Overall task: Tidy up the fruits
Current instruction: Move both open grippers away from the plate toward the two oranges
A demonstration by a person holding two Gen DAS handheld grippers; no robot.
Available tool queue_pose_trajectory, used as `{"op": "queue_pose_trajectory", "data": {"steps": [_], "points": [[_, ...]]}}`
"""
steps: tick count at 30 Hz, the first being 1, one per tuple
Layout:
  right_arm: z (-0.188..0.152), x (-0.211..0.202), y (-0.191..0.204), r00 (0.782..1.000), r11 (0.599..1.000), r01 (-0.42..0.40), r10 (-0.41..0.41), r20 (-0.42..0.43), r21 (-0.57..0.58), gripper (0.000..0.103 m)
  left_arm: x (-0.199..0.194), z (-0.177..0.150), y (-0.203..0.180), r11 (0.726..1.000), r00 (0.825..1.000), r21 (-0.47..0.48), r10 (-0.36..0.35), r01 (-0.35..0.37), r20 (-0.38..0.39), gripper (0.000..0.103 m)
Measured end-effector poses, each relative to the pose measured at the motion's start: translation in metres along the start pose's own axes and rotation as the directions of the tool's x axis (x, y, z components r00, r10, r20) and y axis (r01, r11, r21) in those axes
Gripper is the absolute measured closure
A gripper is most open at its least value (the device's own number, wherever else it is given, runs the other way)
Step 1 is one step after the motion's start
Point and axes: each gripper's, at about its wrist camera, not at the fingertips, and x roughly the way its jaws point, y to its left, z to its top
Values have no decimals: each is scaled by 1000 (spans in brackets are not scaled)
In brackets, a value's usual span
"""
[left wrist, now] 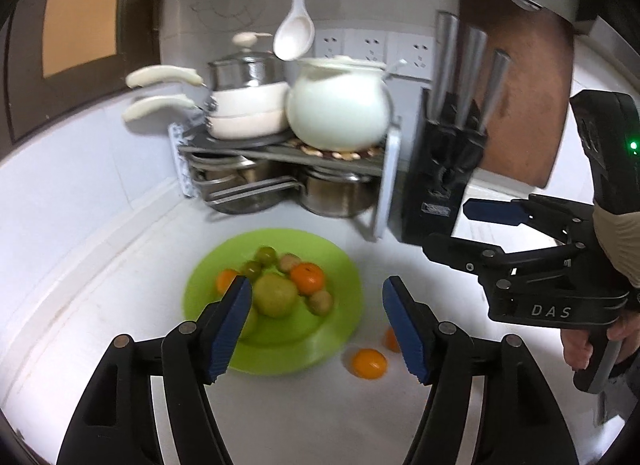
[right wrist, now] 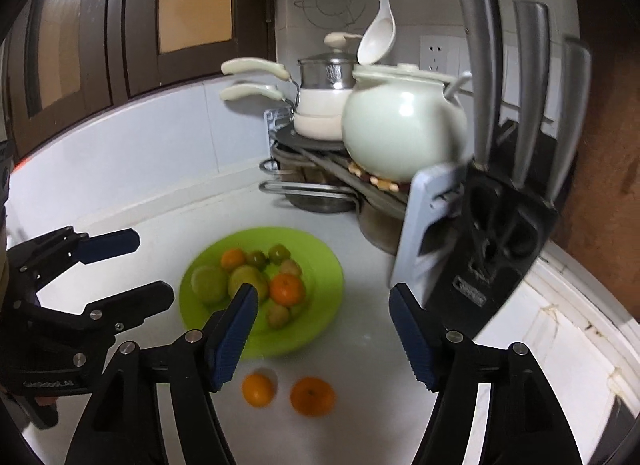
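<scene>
A green plate (left wrist: pixel 340 261) (right wrist: pixel 320 253) on the white counter holds several fruits: green apples (left wrist: pixel 275 295) (right wrist: pixel 209 283), a tangerine (left wrist: pixel 307 277) (right wrist: pixel 286 289) and small greenish fruits. Two oranges lie on the counter in front of the plate (right wrist: pixel 259 389) (right wrist: pixel 312 395); in the left wrist view one orange (left wrist: pixel 369 363) shows fully and the other (left wrist: pixel 391 339) is half hidden behind my finger. My left gripper (left wrist: pixel 316 329) is open and empty above the plate's near edge. My right gripper (right wrist: pixel 322 333) is open and empty above the two oranges.
A metal rack with white pots (left wrist: pixel 248 105) and a white kettle (left wrist: pixel 340 105) (right wrist: pixel 404 125) stands at the back. A black knife block (left wrist: pixel 444 177) (right wrist: pixel 504 221) and a brown cutting board (left wrist: pixel 520 77) stand at the right. A white ladle (left wrist: pixel 294 33) hangs above.
</scene>
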Motion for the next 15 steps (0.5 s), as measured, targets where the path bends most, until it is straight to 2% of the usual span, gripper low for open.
{"op": "queue_pose_trajectory", "data": {"steps": [7, 15], "points": [[-31, 4, -4, 997, 1000, -10, 9, -71, -17, 34, 10, -20, -20, 997, 999, 64, -40, 41, -20, 36], [-64, 19, -5, 985, 999, -45, 39, -167, -29, 34, 29, -45, -38, 985, 992, 149, -75, 89, -98, 36]]}}
